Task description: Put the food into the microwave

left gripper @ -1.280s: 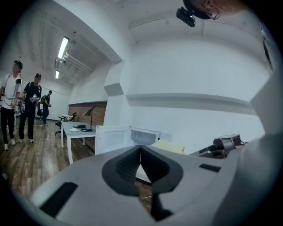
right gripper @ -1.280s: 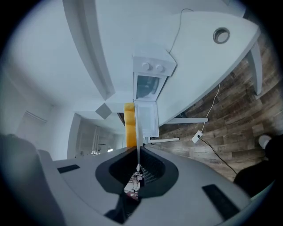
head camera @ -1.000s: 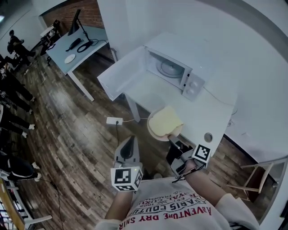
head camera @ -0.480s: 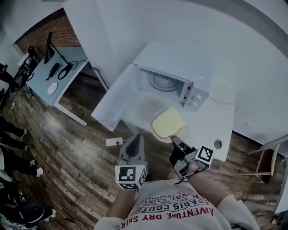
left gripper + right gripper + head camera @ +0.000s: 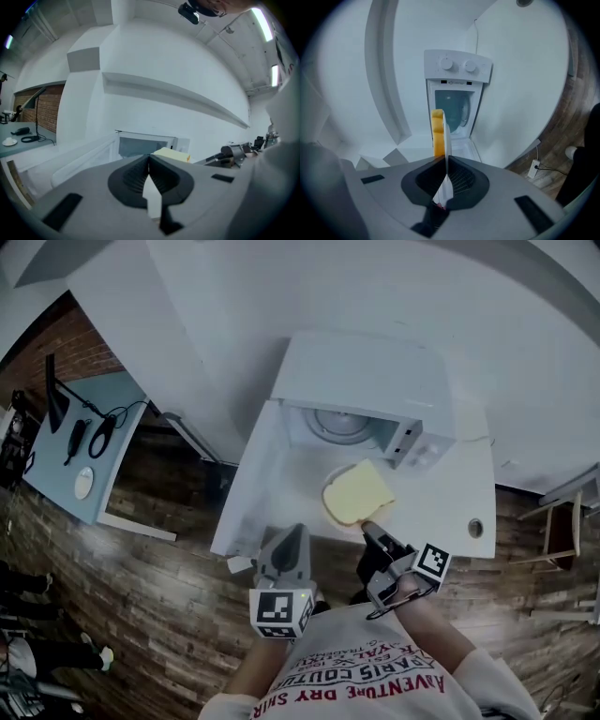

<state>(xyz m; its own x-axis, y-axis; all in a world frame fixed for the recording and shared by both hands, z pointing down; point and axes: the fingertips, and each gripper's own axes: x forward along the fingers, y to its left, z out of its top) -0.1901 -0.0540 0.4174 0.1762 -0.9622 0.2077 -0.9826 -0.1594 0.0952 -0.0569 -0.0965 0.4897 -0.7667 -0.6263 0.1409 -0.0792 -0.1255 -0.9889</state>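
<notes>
A white microwave (image 5: 366, 399) stands on the white table (image 5: 441, 512) with its door (image 5: 246, 486) swung out to the left and its glass turntable (image 5: 330, 425) showing. My right gripper (image 5: 367, 526) is shut on the rim of a white plate (image 5: 343, 521) that carries a yellow slice of food (image 5: 359, 493), held over the table just in front of the cavity. In the right gripper view the plate (image 5: 446, 136) and food (image 5: 437, 131) stand edge-on before the microwave (image 5: 457, 89). My left gripper (image 5: 292, 532) is shut and empty, beside the door's near edge.
A blue desk (image 5: 80, 442) with a monitor and cables stands far left on the wooden floor. A white power strip (image 5: 236, 563) lies below the door. The table has a round hole (image 5: 475, 528) at right. A chair (image 5: 562, 521) stands at the right edge.
Both grippers have moved toward the microwave. The plate with food, earlier off the table's front corner, now hangs over the table close to the open cavity.
</notes>
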